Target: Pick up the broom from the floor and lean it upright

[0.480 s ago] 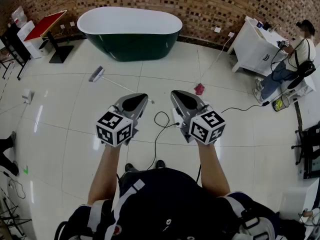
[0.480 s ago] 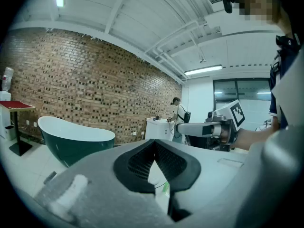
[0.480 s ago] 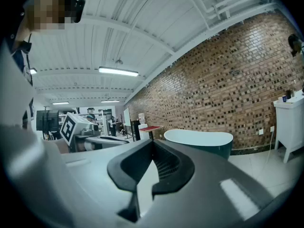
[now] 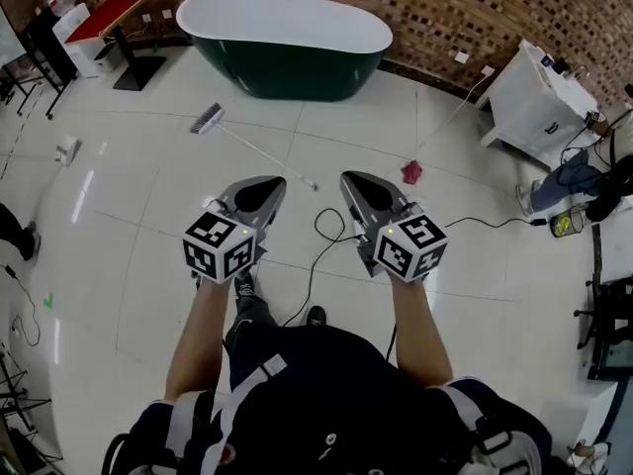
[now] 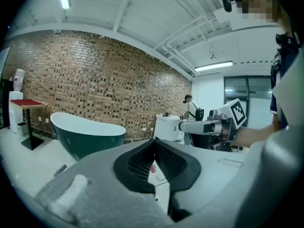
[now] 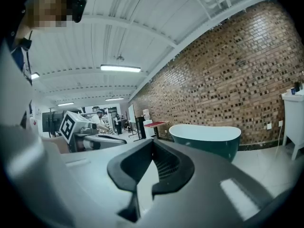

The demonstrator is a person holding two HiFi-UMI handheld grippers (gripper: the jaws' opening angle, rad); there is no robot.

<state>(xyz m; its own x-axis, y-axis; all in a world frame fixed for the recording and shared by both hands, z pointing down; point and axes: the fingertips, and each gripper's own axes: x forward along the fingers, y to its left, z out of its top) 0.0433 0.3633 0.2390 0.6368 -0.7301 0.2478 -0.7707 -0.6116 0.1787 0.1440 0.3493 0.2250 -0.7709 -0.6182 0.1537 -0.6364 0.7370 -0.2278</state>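
Note:
The broom lies flat on the white tiled floor. Its brush head points toward the bathtub, and the thin handle runs down-right to an end just beyond my left gripper. My left gripper is held level above the floor, shut and empty, its tip just short of the handle's near end. My right gripper is beside it, also shut with nothing in it. In the left gripper view the jaws meet at the tip. The right gripper view shows the same closed jaws.
A dark green bathtub stands by the brick wall. A red cloth and a black cable lie on the floor near my right gripper. A white cabinet and a seated person are at the right, a red-topped table at the far left.
The person has stepped forward, and the broom, tub and cloth now sit slightly lower and to the right in the head view. Both grippers stay shut, side by side.

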